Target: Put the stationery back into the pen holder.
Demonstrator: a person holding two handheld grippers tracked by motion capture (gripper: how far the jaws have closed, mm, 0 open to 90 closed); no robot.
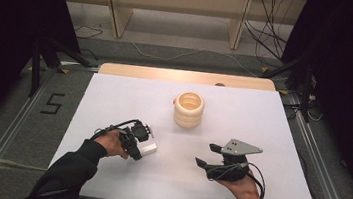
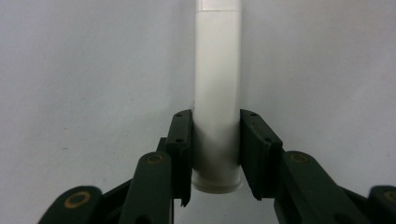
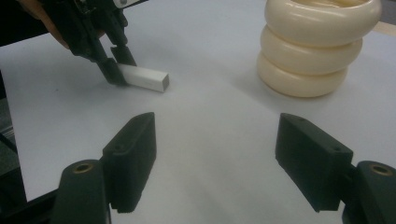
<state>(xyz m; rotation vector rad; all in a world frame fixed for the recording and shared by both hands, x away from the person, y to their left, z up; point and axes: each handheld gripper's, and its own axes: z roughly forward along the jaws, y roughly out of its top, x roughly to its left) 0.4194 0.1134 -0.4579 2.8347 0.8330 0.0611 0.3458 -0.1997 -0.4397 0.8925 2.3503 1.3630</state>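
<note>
— How's the light?
— Bright overhead on the white table (image 1: 235,186); both sides of the high view fall to near black. The wooden strip (image 1: 187,76) behind glows warm.
— Shadows?
— Soft ones. The ringed cream cup (image 3: 317,44) casts a faint shadow toward the camera in the right gripper view; the white block (image 2: 217,93) darkens low down between the jaws.
— Sharpness?
— All three are soft and grainy. The near jaws blur slightly, and the left gripper view dims to grey at its corners.
</note>
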